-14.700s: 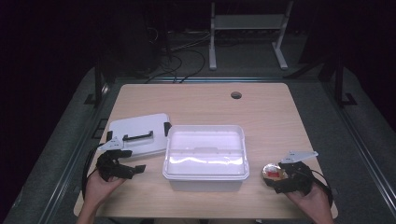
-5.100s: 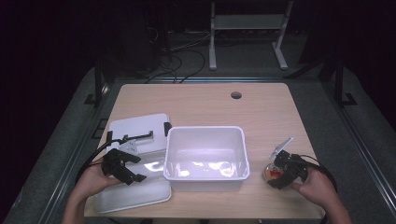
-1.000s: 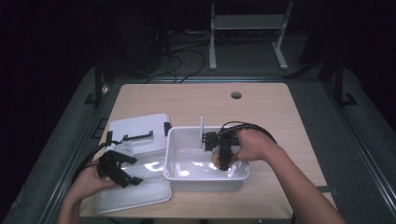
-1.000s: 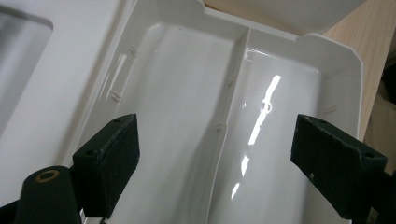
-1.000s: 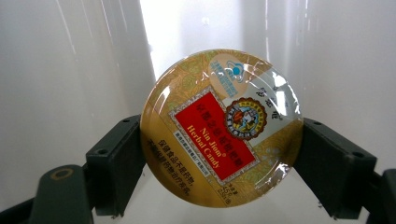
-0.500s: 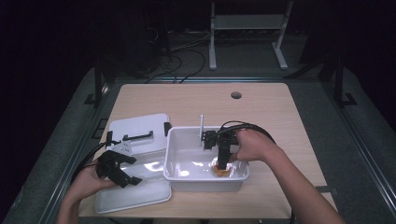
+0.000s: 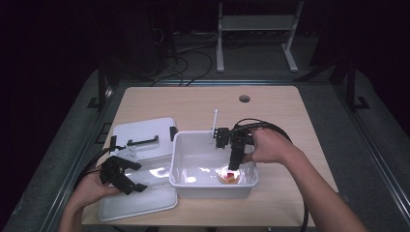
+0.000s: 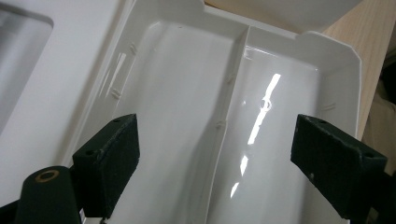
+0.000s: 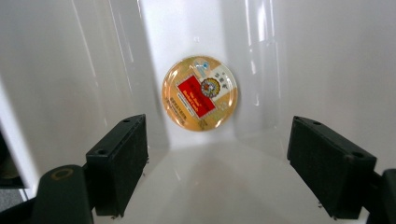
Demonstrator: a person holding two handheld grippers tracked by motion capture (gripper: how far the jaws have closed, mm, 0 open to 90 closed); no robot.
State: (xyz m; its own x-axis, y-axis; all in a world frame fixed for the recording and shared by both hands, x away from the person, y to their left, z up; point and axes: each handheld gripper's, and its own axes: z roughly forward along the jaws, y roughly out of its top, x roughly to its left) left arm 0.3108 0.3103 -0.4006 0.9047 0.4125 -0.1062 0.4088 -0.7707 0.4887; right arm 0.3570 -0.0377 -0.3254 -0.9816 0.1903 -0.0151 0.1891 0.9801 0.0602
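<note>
A small round tin [image 9: 200, 93] with an orange rim and red label lies on the floor of the white plastic bin [image 7: 183, 181], near its front right corner [image 7: 228, 175]. My right gripper [image 7: 233, 166] points down into the bin just above the tin, open, jaws wide apart with nothing between them [image 9: 215, 172]. My left gripper [image 7: 126, 180] hovers open over the bin's white lid [image 7: 140, 200], which lies upside down at the table's front left. In the left gripper view the lid's glossy underside [image 8: 196, 116] spans the space between the jaws.
A second white lidded box [image 7: 145, 130] with black clasps stands behind the lid, left of the bin. A thin white stick [image 7: 213, 126] rises at the bin's back edge. The wooden table [image 7: 270, 116] has a cable hole [image 7: 244, 98] at the back.
The right gripper carried the tin from the table's right edge into the bin, lowered it and opened, leaving the tin on the bin floor. The left gripper took the lid off earlier.
</note>
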